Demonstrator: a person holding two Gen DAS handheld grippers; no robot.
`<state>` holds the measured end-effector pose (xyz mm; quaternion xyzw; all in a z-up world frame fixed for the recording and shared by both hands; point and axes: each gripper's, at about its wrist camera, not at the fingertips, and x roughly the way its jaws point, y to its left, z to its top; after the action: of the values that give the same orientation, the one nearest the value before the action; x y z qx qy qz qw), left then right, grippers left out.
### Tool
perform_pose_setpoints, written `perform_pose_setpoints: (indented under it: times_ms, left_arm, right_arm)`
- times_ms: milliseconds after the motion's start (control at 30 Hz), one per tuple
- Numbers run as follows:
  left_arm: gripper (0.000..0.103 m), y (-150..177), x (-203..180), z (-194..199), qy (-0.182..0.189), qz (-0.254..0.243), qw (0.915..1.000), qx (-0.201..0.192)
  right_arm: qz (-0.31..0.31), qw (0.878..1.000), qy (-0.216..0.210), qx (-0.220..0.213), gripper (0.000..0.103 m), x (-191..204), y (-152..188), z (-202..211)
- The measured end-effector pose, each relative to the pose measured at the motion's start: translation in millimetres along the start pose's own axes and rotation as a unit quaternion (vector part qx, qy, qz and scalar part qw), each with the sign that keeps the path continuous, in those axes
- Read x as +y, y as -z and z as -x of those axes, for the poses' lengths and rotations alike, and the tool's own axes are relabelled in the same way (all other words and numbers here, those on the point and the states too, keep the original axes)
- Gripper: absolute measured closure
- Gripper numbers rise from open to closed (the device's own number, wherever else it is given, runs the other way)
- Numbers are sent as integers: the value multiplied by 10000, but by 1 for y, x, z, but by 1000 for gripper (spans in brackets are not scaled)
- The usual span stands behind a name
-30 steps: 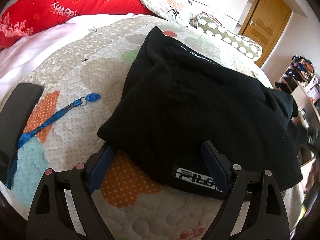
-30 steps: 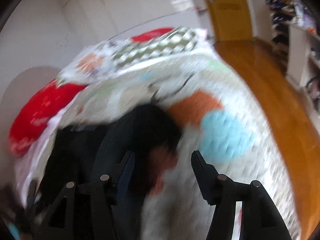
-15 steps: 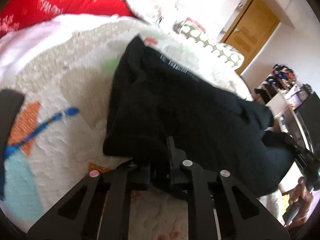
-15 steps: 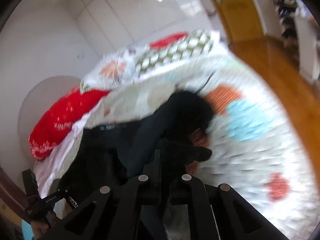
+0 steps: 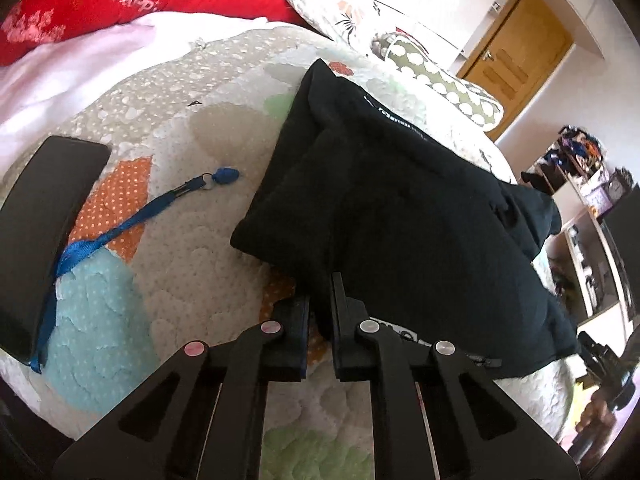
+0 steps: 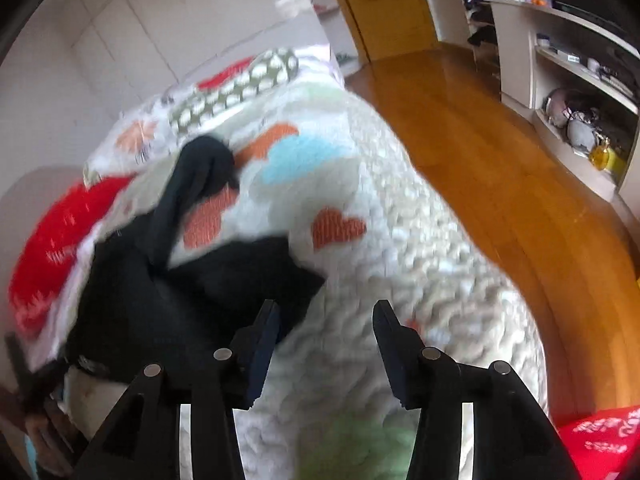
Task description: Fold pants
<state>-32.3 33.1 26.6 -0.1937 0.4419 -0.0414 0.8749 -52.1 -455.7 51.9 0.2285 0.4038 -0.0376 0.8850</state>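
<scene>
The black pants [image 5: 400,208] lie partly folded on the quilted bedspread [image 5: 180,248], and the step in hand seems to be taking the near hem for one more fold. The left gripper [image 5: 320,320] is pressed together, pinching the near edge of the pants. The right gripper [image 6: 324,344] is spreading its jaws (nothing is between them), just beside a loose black corner at its left. Next, I think, this corner must be caught, so both ends lift together.

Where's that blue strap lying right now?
In the left wrist view, the blue strap lies on the quilt, left of the black pants and beside a flat black object.
</scene>
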Motion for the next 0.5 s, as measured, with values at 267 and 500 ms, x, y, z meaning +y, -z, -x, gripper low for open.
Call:
perform_pose_setpoints:
  times_ms: [267, 500]
  left_arm:
    - [44, 3, -2, 0, -27, 83, 10000, -24]
    - [31, -7, -3, -13, 116, 460, 9989, -46]
  right_arm:
    - [362, 9986, -222, 320, 56, 16, -47, -54]
    - [1486, 9862, -357, 638, 55, 54, -25, -84]
